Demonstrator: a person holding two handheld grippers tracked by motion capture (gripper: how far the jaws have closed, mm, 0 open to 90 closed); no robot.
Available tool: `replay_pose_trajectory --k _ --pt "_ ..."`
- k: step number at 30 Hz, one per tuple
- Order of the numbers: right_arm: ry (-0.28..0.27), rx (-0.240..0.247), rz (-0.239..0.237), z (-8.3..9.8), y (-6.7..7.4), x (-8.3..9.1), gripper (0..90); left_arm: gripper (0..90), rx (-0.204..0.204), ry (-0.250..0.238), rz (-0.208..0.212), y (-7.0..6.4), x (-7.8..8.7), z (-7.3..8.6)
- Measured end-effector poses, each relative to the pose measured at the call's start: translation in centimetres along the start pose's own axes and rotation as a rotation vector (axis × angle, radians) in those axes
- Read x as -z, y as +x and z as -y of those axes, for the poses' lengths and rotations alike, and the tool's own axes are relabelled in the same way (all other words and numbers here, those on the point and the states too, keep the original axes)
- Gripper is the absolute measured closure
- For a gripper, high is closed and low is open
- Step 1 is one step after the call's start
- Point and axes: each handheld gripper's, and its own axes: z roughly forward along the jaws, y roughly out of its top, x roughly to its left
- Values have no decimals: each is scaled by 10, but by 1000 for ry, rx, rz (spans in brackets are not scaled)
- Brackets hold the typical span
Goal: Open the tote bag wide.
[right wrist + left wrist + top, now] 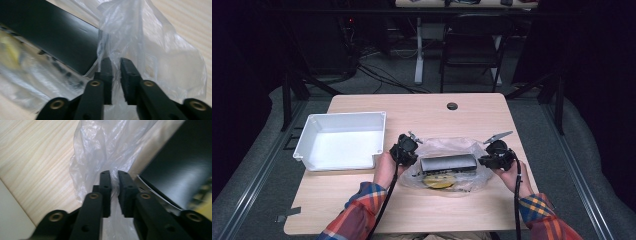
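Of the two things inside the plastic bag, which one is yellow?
The round flat one at the bag's near edge; the long box lying behind it is dark grey.

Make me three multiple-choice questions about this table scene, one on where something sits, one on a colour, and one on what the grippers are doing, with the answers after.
1. Where does the white rectangular plastic bin stand relative to the clear crinkled plastic bag?
A. To its left in the high view
B. To its right
C. On top of it

2. What colour is the long flat box inside the bag?
A. Red
B. Dark grey to black
C. White

3. What are the left gripper and the right gripper doing?
A. Both hang open above the bin
B. Each is pinched on an end of the bag
C. Both are clamped on the box

Answers:
1 A, the bin stands on the light wooden table left of the bag.
2 B, the box looks dark through the film.
3 B, each gripper view shows film caught between nearly closed jaws.
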Motion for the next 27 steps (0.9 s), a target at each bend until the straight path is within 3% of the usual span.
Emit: replay_pose_trajectory --k 3,6,9,14,19,24,27 --pt "25 -25 29 3 -4 -7 868 873 -8 32 -47 -3 -12 -2" --pt "67 -48 68 6 -11 -12 884 882 -35 70 -121 -5 -22 -2" --pt "98 -79 95 10 -18 -16 890 885 -43 92 -154 -3 -28 2" --pt "168 -82 119 15 -24 -16 895 886 -52 112 -173 -2 -27 3" --pt "208 -96 129 24 -29 -11 897 886 -112 146 -244 -7 -30 6" --pt "231 -104 118 35 -34 -4 898 886 -129 160 -254 -7 -30 7" --pt "235 -87 109 36 -33 -3 888 880 -117 153 -237 -6 -29 7"
